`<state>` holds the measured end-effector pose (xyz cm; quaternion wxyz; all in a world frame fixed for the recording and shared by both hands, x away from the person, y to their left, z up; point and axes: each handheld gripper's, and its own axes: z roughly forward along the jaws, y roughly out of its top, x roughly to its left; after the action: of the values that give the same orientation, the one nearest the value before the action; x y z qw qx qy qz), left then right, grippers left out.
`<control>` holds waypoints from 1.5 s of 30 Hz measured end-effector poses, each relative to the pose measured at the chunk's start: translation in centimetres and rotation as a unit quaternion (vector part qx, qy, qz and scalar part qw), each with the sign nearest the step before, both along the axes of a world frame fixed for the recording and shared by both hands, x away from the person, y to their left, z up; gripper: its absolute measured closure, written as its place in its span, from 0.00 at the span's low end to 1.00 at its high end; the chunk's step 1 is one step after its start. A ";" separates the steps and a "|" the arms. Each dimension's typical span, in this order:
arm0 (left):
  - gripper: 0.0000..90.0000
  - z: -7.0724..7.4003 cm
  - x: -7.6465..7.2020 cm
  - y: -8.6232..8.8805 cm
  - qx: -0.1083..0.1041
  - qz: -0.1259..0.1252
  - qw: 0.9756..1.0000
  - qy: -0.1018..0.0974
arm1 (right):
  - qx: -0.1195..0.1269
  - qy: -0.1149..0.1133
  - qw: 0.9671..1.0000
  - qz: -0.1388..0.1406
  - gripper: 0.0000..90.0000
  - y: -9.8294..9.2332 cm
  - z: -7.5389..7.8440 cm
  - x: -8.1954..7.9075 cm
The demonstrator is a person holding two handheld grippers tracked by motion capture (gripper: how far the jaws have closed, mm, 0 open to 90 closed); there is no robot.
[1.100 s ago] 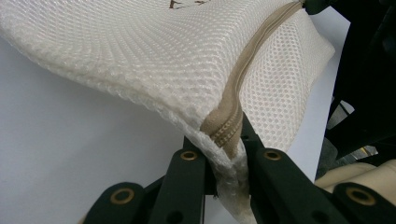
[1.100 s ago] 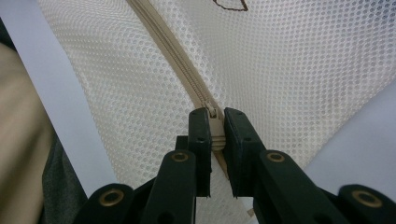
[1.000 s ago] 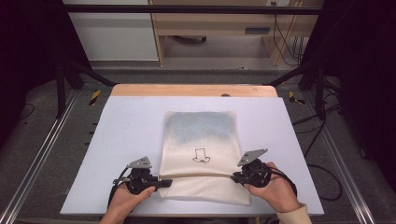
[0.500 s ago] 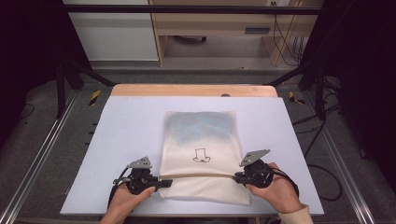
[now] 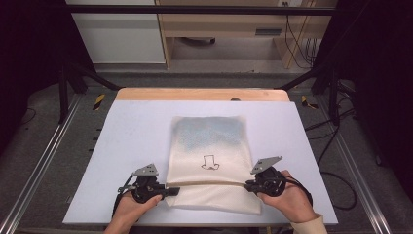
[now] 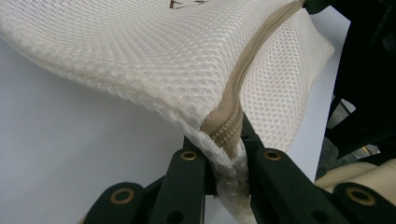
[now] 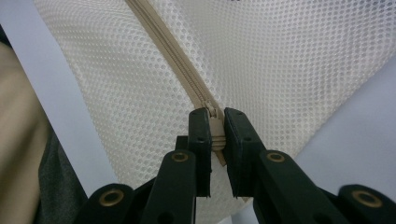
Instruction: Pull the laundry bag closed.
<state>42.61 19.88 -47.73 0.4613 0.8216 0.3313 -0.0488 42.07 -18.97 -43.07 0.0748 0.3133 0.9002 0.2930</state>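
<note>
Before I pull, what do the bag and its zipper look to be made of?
Bag: cream woven mesh, probably synthetic; matte, with a regular grid of small holes and a soft sag. Zipper: tan fabric tape with fine same-coloured teeth, likely plastic coil; no metal glint. Pull tab: tan, pinched in the right tongs; material unclear.

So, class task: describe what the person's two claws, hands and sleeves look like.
Both the left claw and right claw are black, each topped with a grey three-cornered plate and trailing a black cable. Up close, their jaws are matte black links with brass-coloured rivets. A cream sleeve cuff shows at the right wrist.
</note>
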 end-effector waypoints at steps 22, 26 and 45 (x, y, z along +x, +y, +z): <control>0.94 0.1 0.0 0.0 0.005 0.001 1.000 -0.005 | -0.004 0.003 1.000 -0.008 0.91 -0.6 -0.1 -0.2; 0.94 0.1 0.0 0.0 0.004 0.000 1.000 -0.005 | -0.002 0.002 1.000 -0.009 0.91 -1.0 -0.2 -0.1; 0.94 0.2 -0.1 -0.1 0.008 0.002 1.000 -0.011 | -0.008 0.004 1.000 -0.020 0.91 -1.8 -0.4 -0.3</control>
<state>42.51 19.77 -47.56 0.4581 0.8254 0.3280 -0.0361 41.80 -20.78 -43.46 0.0794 0.3315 0.8965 0.2829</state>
